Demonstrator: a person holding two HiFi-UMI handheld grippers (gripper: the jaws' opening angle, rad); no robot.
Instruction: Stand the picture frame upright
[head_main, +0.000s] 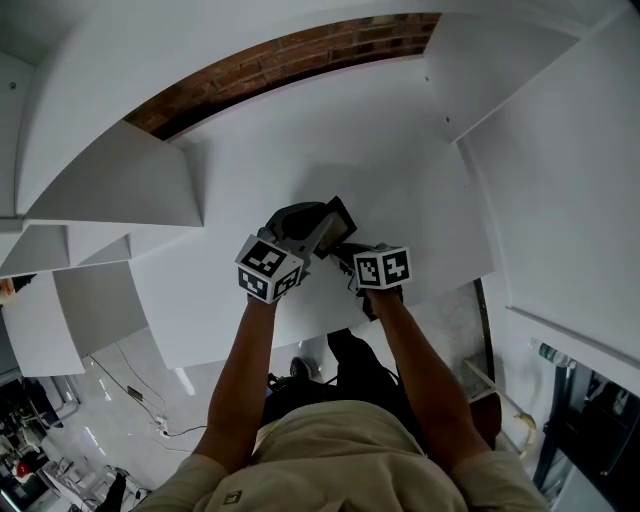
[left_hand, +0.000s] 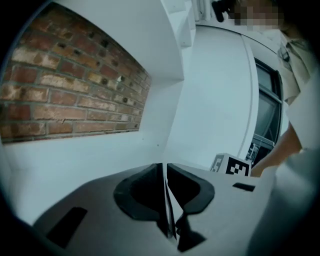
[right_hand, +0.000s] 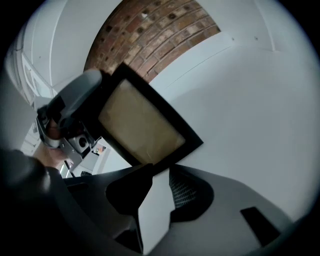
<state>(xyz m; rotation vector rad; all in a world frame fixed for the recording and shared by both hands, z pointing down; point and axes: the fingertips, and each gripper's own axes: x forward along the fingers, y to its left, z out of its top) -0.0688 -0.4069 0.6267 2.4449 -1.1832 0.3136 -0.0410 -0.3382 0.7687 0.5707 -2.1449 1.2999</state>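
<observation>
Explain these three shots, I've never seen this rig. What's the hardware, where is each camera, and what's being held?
There is no robot arm here. A person holds a two-jaw gripper in each hand. The head view comes from a camera on the person's head, looking steeply down at both arms over a white table. The other two cameras ride on the grippers and look along their jaws. The cubes with square markers are part of the grippers.

The thing being worked on is a black picture frame with a tan panel, and there is a brick wall behind the table. The left gripper has its jaws closed on a thin edge, apparently the frame's: the right gripper view shows it at the frame's side. The right gripper has its jaws apart and empty, with the frame's lower corner just beyond them.
</observation>
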